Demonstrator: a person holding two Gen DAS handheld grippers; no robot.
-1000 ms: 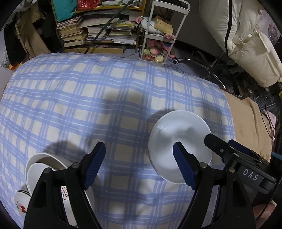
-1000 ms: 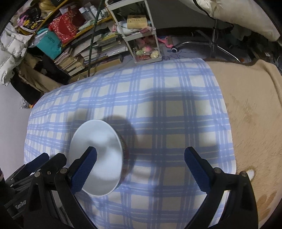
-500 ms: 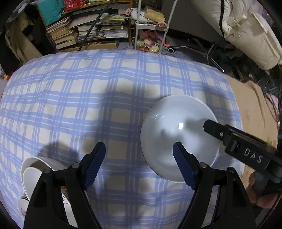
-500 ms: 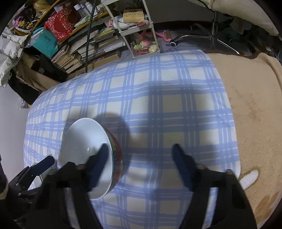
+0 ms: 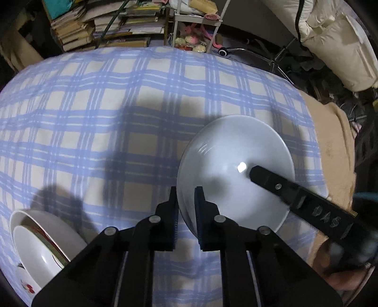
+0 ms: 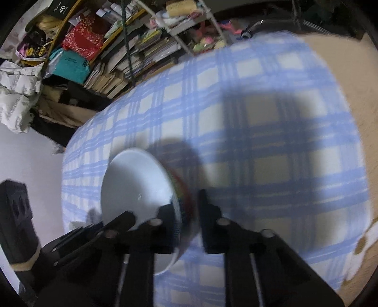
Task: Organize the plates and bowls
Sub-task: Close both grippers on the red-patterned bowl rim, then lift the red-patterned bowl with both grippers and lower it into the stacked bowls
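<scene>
A bowl (image 5: 236, 165), white inside, sits on the blue checked cloth (image 5: 118, 113). Its outer wall (image 6: 186, 200) shows a red and green band in the right wrist view. My left gripper (image 5: 186, 212) is closing its jaws on the bowl's near-left rim, one pad inside and one outside. My right gripper (image 6: 189, 219) is closing on the opposite rim the same way. One of its black fingers (image 5: 262, 176) reaches into the bowl in the left wrist view.
A stack of white bowls (image 5: 40, 238) sits at the cloth's near-left corner, with a red-patterned dish (image 5: 26, 284) under it. A tan blanket (image 5: 337, 151) lies to the right. Book piles (image 5: 106, 21) and a wire shelf (image 5: 196, 30) stand beyond the far edge.
Both grippers came down onto the bowl and went from wide open to closed on its rim, one at each side. The right wrist view is now blurred.
</scene>
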